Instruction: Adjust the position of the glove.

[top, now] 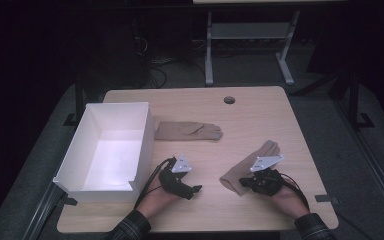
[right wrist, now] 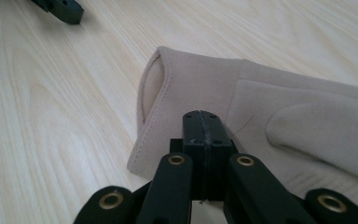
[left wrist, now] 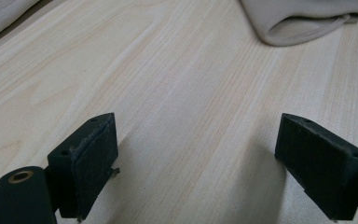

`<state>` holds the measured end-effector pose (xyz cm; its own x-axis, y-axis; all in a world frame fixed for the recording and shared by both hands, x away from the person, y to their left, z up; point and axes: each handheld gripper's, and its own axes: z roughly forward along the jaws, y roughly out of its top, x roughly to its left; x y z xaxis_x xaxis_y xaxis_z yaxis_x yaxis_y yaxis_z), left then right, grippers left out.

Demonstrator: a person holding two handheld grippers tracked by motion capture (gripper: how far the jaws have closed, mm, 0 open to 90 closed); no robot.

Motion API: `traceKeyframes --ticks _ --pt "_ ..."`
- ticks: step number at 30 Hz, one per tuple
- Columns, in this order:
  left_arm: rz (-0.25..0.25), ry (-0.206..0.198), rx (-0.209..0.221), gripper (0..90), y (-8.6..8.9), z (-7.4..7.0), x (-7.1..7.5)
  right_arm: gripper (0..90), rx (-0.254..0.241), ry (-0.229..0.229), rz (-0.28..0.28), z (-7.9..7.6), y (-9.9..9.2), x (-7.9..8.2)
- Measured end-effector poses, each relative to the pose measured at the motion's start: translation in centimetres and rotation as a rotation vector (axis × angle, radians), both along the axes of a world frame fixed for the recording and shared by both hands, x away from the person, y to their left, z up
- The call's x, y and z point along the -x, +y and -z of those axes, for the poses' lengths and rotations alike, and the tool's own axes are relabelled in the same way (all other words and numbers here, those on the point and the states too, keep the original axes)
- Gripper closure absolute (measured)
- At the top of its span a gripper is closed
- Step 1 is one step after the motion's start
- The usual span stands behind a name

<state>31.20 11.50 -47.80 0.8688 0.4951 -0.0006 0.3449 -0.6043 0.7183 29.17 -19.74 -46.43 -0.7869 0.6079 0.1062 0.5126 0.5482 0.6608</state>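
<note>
Glove of soft tan fabric, stitched along its cuff, lies flat on the tabletop under the right gripper, whose fingers are pressed together over its cuff end; whether any fabric is caught between them I cannot tell. In the high view its long axis slants from the cuff, nearest the white box, away toward the far right. The left gripper, between box and glove, has its fingers spread wide over bare pale wood grain. A second glove lies just beside the box's far right corner, its long axis running away from the box.
</note>
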Motion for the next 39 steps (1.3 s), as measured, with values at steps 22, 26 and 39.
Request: traceKeyframes --ticks 22,26,39 --pt "0.001 -0.004 -0.005 12.3 0.0 0.0 0.0 90.0 0.025 0.015 0.131 -0.2 -6.1 1.9" --pt "0.000 -0.004 -0.005 12.3 0.0 0.0 0.0 90.0 0.037 0.013 0.157 -0.3 -7.1 2.0" --pt "-0.004 0.002 0.000 12.3 0.0 0.0 0.1 90.0 0.044 -0.012 0.259 -0.9 -9.8 1.4"
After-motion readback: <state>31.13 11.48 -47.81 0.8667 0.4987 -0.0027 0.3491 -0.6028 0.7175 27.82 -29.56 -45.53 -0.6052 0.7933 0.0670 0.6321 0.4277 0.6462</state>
